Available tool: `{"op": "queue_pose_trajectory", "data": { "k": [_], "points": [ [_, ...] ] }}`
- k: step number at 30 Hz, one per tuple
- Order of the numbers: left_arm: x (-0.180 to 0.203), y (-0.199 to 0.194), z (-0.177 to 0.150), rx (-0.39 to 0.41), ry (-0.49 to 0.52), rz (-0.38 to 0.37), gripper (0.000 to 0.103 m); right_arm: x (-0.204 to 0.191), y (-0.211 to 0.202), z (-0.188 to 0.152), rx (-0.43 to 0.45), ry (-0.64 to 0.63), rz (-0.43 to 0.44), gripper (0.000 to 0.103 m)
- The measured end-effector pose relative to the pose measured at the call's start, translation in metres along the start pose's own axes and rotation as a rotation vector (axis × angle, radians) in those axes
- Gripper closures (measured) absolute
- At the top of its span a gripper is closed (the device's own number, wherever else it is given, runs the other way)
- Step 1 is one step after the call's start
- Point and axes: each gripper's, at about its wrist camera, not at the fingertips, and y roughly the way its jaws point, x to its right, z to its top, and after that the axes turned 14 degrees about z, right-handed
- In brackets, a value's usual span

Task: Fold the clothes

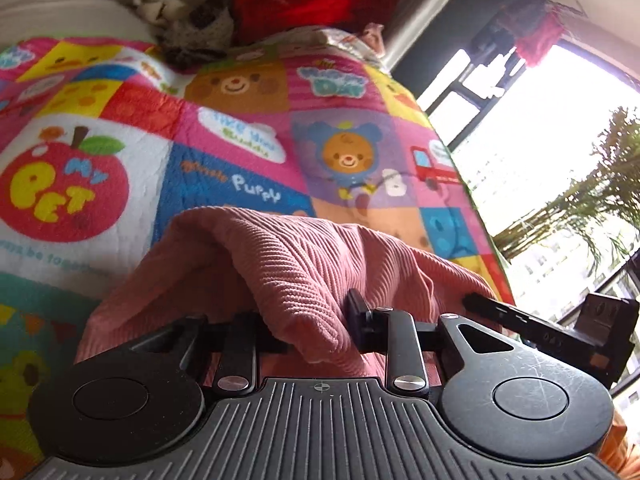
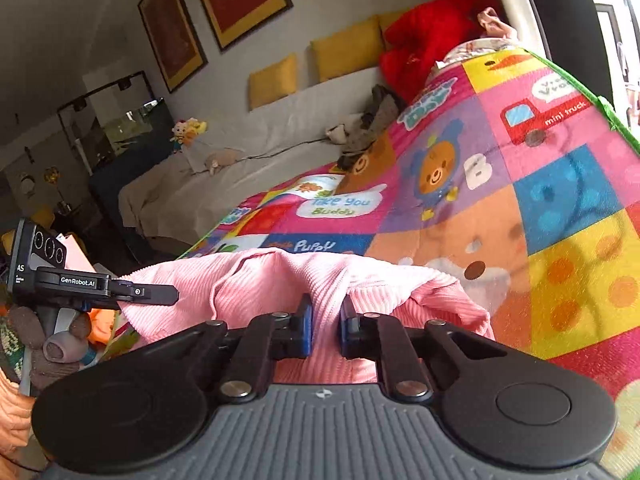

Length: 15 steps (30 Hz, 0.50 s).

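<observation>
A pink ribbed garment [image 1: 288, 264] lies bunched on the colourful cartoon quilt [image 1: 240, 148]. My left gripper [image 1: 316, 320] is shut on a thick fold of it, and the cloth drapes over and hides the left finger. In the right wrist view the same pink garment [image 2: 280, 280] is pinched between the blue pads of my right gripper [image 2: 325, 324], with a ridge of cloth rising between the fingers. The right gripper [image 1: 472, 302] shows at the right edge of the cloth in the left wrist view. The left gripper [image 2: 172, 292] meets the cloth's left edge in the right wrist view.
A red plush pile [image 2: 432, 36] and a grey rumpled cloth [image 2: 372, 120] lie at the quilt's far end. A white-covered sofa [image 2: 248, 136] with yellow cushions [image 2: 344, 52] stands beyond. A bright window [image 1: 560, 120] and a plant [image 1: 592, 200] are on the right.
</observation>
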Motion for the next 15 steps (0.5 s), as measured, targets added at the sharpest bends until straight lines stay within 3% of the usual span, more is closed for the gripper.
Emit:
{"op": "queue_pose_trajectory", "data": {
  "k": [2,4,6,8,10,12,15],
  "points": [
    [0.001,-0.009,-0.013,-0.008,0.019,0.005,0.072,-0.006,-0.004,-0.012,-0.037,-0.006,0.001,0.090],
    [-0.002,-0.006,-0.029,-0.043,0.042,0.052,0.063,-0.007,0.003,-0.029,-0.102,-0.012,-0.028,0.088],
    [-0.004,0.001,-0.044,-0.085,0.077,0.120,0.056,-0.004,0.010,-0.046,-0.163,-0.009,-0.073,0.082],
    [-0.007,-0.001,-0.052,-0.105,0.104,0.148,0.046,-0.001,0.008,-0.051,-0.168,0.003,-0.088,0.070],
    [-0.006,-0.015,-0.049,-0.072,0.131,0.156,0.025,-0.001,-0.004,-0.044,-0.126,-0.008,-0.093,0.063],
    [-0.001,-0.038,-0.040,0.011,0.173,0.162,0.017,-0.003,-0.017,-0.034,-0.071,-0.035,-0.102,0.060],
    [0.013,-0.059,-0.025,0.118,0.220,0.152,0.012,-0.018,-0.016,-0.019,-0.031,-0.128,-0.111,0.057]
  ]
}}
